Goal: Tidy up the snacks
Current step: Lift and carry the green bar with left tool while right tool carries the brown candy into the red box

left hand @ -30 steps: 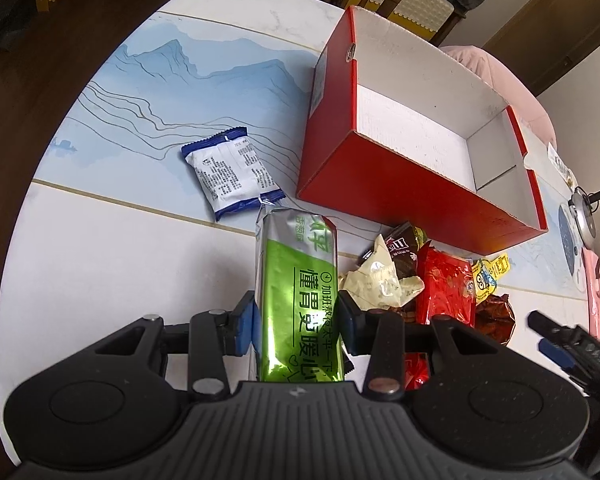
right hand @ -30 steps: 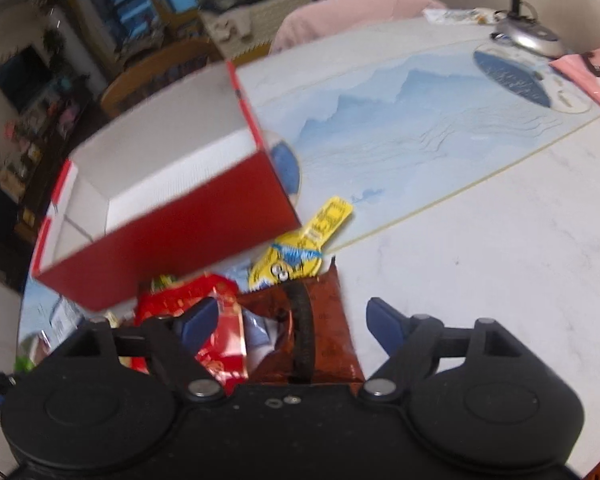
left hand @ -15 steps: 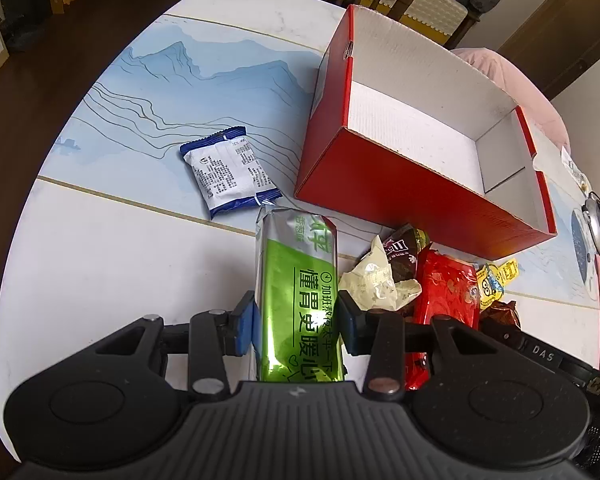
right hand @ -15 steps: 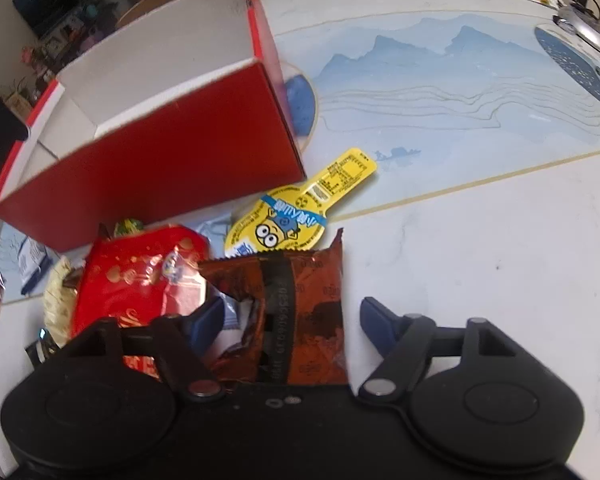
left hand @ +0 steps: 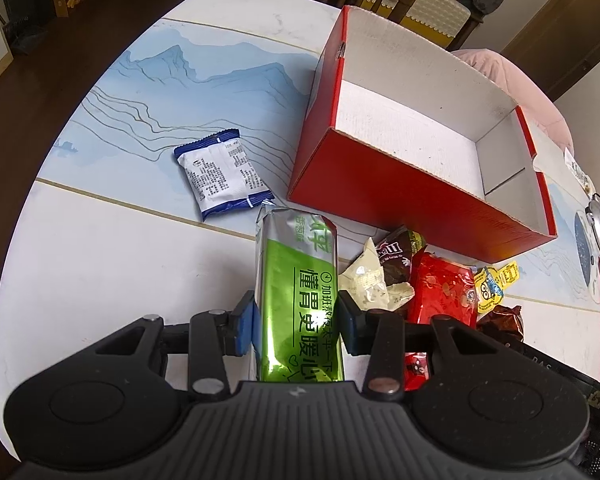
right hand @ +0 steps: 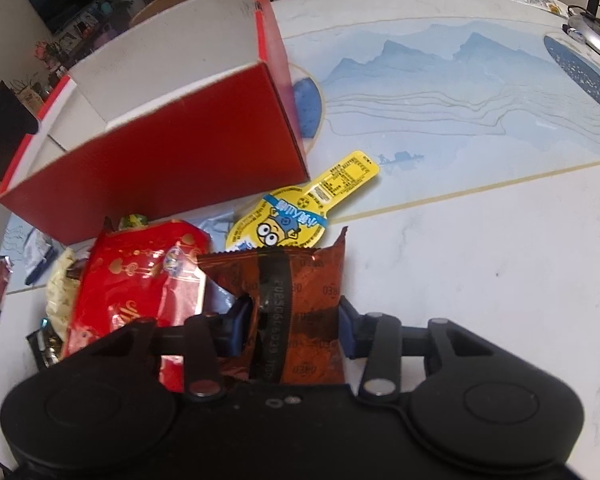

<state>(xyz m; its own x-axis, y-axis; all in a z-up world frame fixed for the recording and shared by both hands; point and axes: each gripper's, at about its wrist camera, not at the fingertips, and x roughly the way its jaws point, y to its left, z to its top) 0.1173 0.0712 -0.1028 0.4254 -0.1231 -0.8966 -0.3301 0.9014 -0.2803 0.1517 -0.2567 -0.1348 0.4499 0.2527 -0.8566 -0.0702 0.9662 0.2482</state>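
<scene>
My left gripper is shut on a long green foil snack pack that points toward an empty red box with a white inside. My right gripper is shut on a brown snack packet lying on the table. The red box also shows in the right wrist view, just beyond a pile of snacks. The pile holds a red packet, a yellow cartoon pouch and a cream wrapper.
A blue and white packet lies alone left of the box. A dark candy bag sits in the pile. A lamp base stands at the far right of the round white and blue table. Chairs stand behind the table.
My right gripper's jaws have closed from wide open onto the brown packet. The left gripper still holds the green pack, with the view shifting slightly.
</scene>
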